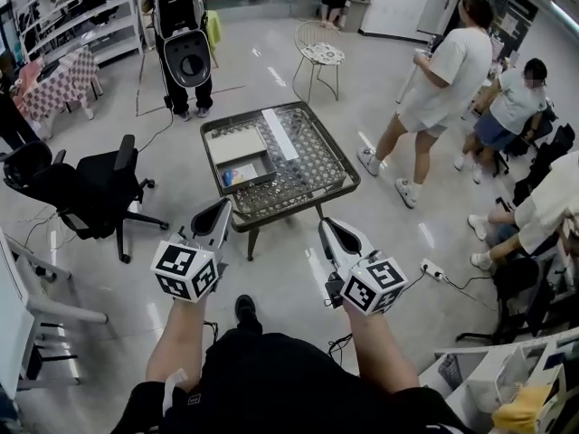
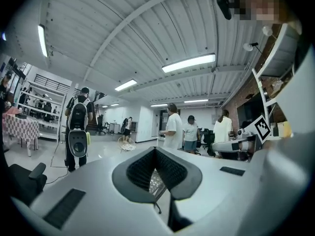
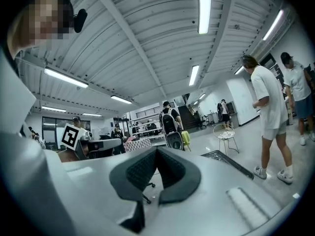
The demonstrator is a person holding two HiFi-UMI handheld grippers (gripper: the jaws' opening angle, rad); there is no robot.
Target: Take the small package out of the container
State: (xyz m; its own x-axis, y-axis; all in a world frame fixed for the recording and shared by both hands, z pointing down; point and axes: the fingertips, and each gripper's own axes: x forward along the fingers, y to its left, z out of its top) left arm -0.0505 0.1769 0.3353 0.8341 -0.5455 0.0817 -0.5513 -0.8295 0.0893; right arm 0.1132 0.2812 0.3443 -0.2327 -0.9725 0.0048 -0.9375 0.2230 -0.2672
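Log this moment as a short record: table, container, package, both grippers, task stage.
table: square dark-framed glass-topped table, ahead of the person
container: shallow grey compartmented tray on the table
package: small blue-and-white packet in the tray's nearer compartment
left gripper: shut, empty, short of the table
right gripper: shut, empty, short of the table
task stage: not begun, packet untouched

A lab workspace: office chair [image 1: 90, 193], shelving [image 1: 80, 21], ceiling strip lights [image 2: 188, 63].
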